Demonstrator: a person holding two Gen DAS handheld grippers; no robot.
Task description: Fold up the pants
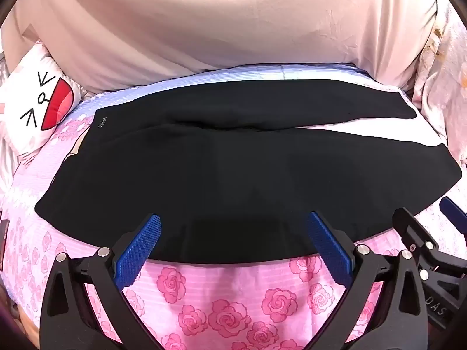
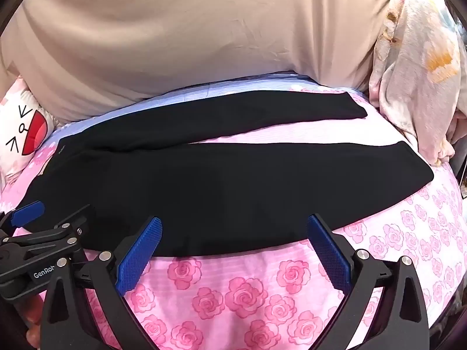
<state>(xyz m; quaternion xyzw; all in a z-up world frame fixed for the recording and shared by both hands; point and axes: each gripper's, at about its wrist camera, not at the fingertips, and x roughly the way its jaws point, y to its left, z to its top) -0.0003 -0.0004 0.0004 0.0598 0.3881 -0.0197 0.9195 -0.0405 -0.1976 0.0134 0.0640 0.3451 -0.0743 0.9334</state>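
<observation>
Black pants (image 1: 204, 175) lengthwise left-right

Bright even light, soft shadows, fisheye bending, dark vignetted corners

Pants (image 1: 204, 175) flat on bedsheet (image 1: 233, 291), waist left, legs right, curtain (image 1: 204, 23) seemingly behind

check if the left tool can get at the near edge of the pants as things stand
Probably yes. The left tool stands wide open just over the near edge of the black pants, which lie flat on the rose sheet; nothing lies between.
</observation>
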